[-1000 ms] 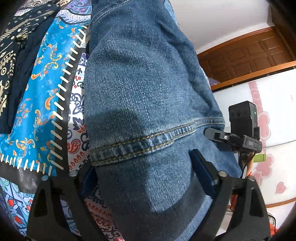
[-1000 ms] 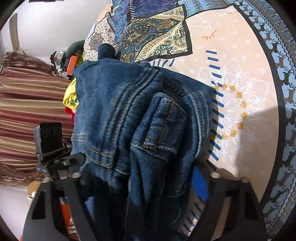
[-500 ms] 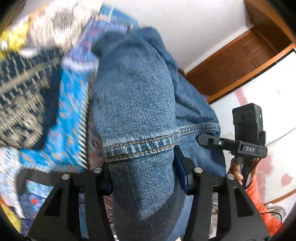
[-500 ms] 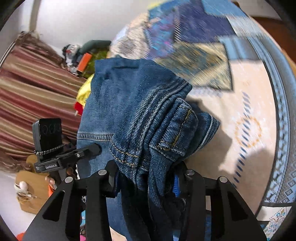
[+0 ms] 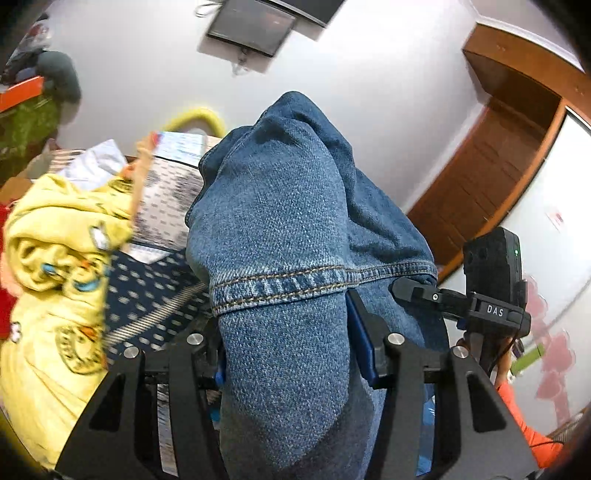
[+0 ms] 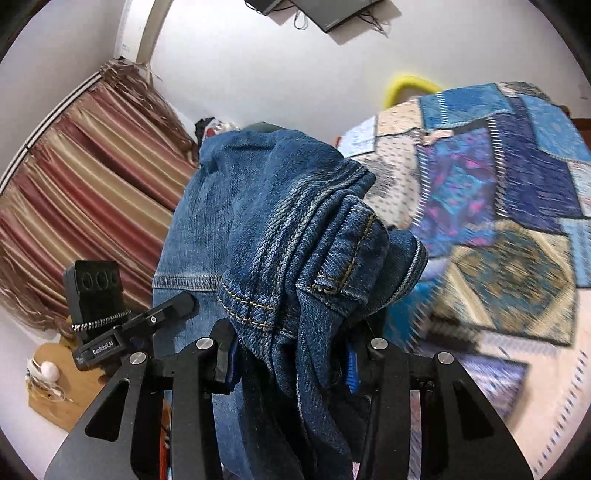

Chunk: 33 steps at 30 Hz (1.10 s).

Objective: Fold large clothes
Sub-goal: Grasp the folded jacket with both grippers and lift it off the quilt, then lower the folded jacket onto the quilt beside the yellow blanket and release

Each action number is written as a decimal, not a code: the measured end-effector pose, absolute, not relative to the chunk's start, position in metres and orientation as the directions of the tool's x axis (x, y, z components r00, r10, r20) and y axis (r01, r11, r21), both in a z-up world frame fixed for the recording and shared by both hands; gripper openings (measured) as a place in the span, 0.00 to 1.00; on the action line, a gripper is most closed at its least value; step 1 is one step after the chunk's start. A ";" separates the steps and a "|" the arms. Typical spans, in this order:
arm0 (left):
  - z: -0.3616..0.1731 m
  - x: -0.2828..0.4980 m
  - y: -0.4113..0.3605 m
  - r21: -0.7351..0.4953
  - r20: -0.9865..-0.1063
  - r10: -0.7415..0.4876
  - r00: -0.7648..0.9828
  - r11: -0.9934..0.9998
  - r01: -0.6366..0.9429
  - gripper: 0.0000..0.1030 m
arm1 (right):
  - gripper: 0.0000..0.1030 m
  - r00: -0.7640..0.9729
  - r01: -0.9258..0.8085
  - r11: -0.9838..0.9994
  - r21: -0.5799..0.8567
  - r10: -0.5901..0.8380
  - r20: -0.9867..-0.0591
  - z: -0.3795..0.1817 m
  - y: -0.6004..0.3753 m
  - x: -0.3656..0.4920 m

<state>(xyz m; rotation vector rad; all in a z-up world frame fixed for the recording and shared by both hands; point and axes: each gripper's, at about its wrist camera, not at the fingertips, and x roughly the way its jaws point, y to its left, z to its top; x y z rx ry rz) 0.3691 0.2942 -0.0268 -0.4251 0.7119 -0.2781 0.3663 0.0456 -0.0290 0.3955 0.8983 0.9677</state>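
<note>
A pair of blue denim jeans (image 5: 280,229) is held up in the air between both grippers. My left gripper (image 5: 284,354) is shut on a folded stretch near a stitched hem, with the cloth draped over and past its fingers. My right gripper (image 6: 291,350) is shut on a bunched part of the jeans (image 6: 295,236) with thick seams and a belt loop. The other gripper shows at the right of the left wrist view (image 5: 480,295) and at the left of the right wrist view (image 6: 110,317). The lower part of the jeans hangs out of sight.
A patchwork bedspread (image 6: 498,206) covers the bed to the right. A yellow garment (image 5: 55,280) lies heaped at the left. Striped red curtains (image 6: 85,192) hang at the left. A wooden door frame (image 5: 491,177) stands at the right. A dark screen (image 5: 255,26) hangs on the white wall.
Both grippers have closed on the jeans and lifted them off the bed. The views have tilted up from the bedspread toward the wall and screen.
</note>
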 end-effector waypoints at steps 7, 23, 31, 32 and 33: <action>-0.089 0.392 0.360 -0.457 -0.659 -0.305 0.688 0.888 -0.044 0.51 | 0.37 0.192 -0.493 0.528 0.691 0.841 -0.505 -0.098 0.120 0.402; -0.225 0.403 0.378 -0.390 -0.807 -0.212 0.552 0.892 -0.228 0.69 | 0.49 0.157 -0.472 0.697 0.540 0.669 -0.726 -0.189 0.141 0.414; -0.219 0.350 0.342 -0.224 -0.844 -0.070 0.532 0.947 -0.231 0.91 | 0.75 0.230 -0.538 0.774 0.334 0.516 -0.825 -0.196 0.131 0.377; -0.219 0.343 0.339 -0.212 -0.858 -0.064 0.510 0.948 -0.236 0.93 | 0.75 0.224 -0.540 0.774 0.330 0.511 -0.830 -0.196 0.126 0.371; -0.220 0.336 0.335 -0.199 -0.867 -0.056 0.495 0.950 -0.241 0.93 | 0.75 0.222 -0.537 0.778 0.326 0.503 -0.835 -0.196 0.125 0.369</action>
